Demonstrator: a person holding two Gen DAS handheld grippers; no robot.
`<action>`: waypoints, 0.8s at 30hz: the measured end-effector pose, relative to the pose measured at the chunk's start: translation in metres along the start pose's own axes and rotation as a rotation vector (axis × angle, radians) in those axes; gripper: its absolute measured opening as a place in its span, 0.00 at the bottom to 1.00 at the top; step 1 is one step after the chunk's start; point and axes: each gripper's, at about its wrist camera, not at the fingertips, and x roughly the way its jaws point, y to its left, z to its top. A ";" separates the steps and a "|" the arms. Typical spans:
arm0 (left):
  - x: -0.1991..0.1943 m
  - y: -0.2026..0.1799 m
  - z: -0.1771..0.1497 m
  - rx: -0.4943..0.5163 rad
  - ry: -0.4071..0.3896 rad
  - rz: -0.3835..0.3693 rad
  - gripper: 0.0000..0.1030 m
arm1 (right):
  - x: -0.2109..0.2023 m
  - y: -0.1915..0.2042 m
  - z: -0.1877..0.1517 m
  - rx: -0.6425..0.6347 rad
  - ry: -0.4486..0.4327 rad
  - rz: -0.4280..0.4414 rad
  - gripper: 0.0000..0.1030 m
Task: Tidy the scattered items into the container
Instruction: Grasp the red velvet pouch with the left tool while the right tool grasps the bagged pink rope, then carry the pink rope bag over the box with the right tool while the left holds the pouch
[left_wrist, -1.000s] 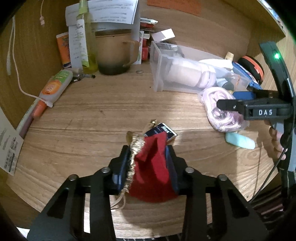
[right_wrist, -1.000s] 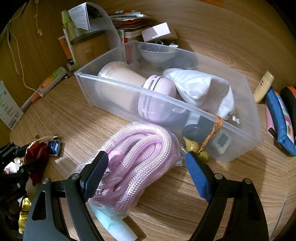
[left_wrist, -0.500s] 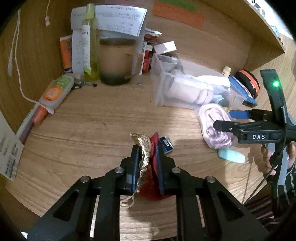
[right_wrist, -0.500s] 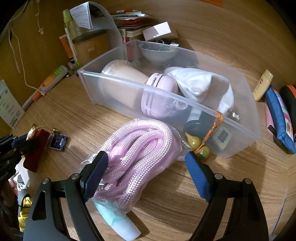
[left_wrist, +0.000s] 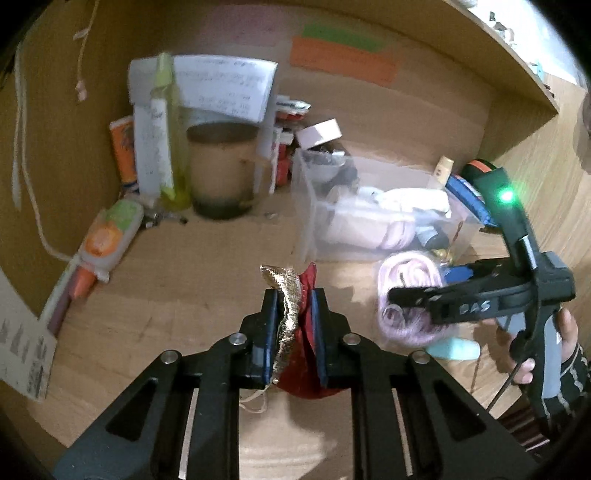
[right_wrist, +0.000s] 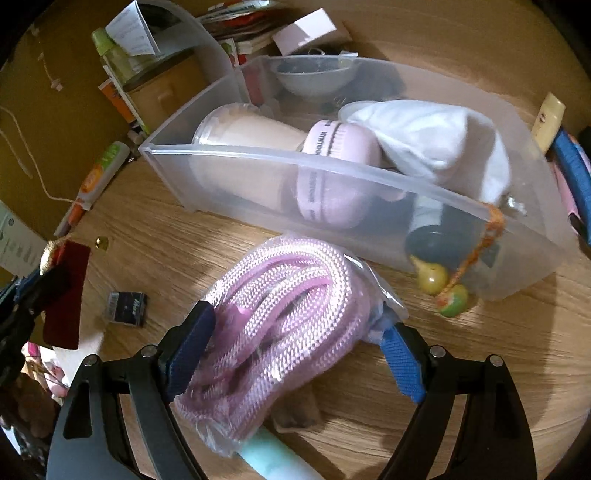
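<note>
My left gripper is shut on a red pouch with gold trim and holds it above the wooden desk; the pouch also shows at the left of the right wrist view. My right gripper is open, its fingers on either side of a bagged coil of pink rope, which also shows in the left wrist view. The clear plastic container stands just beyond it, holding a cup, a pink case, white cloth and a bowl. A small dark card packet lies on the desk.
A mint-green tube lies under the rope bag. A brown mug, a bottle, papers and an orange-green tube crowd the back left. A blue pouch and a cream tube lie right of the container.
My left gripper closed on the red pouch and lifted it off the desk, leaving the dark packet behind. My right gripper moved forward, its fingers now around the rope bag.
</note>
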 end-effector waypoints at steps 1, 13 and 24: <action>0.002 -0.001 0.002 0.007 -0.004 -0.002 0.16 | 0.001 0.001 0.001 0.002 0.003 0.001 0.82; 0.020 0.000 0.010 -0.006 -0.011 -0.033 0.16 | 0.010 0.024 0.008 -0.052 -0.044 -0.045 0.98; 0.024 0.010 0.015 -0.036 -0.012 -0.030 0.16 | -0.004 0.047 0.013 -0.159 -0.121 -0.021 0.52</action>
